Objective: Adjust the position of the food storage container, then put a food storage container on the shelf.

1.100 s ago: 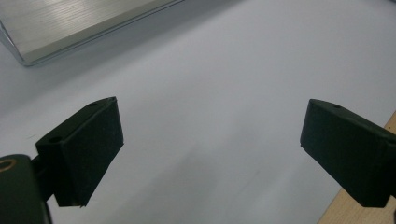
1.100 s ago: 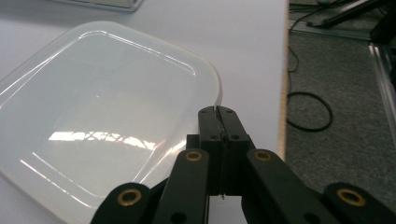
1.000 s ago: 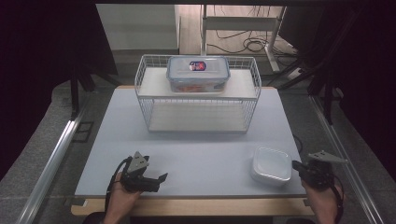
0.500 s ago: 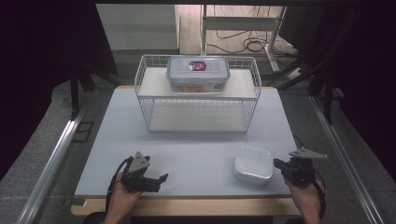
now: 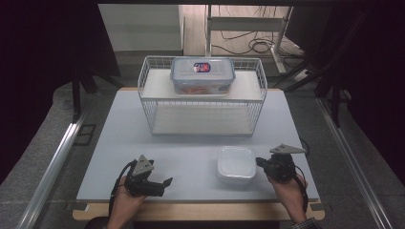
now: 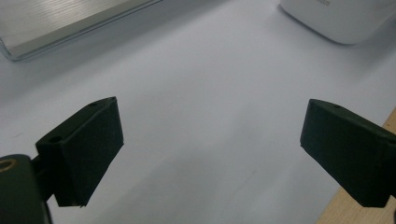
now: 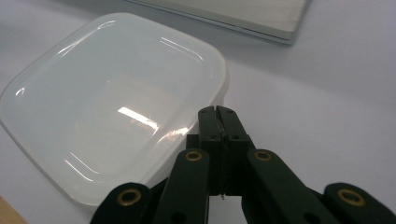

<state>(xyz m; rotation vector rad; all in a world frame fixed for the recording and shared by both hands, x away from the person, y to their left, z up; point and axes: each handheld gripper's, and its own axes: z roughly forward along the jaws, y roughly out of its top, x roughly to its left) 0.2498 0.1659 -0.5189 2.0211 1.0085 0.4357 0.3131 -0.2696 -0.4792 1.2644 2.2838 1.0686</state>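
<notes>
While the right tool (image 7: 219, 112) is clenched tight against the edge of the white box (image 5: 235, 163) near the front of the worktop (image 5: 191, 138), it may skid away, the left tool (image 6: 210, 154) gaping idle.

Left gripper (image 6: 212, 140) low over white tabletop (image 6: 205, 93), two black jaws spread wide apart, nothing between them. White container (image 6: 343, 18) at top right, resting on table, well beyond jaws. Pale flat board (image 6: 60, 21) at top left. Wooden table edge (image 6: 336, 215) at bottom right, beside right jaw.
</notes>
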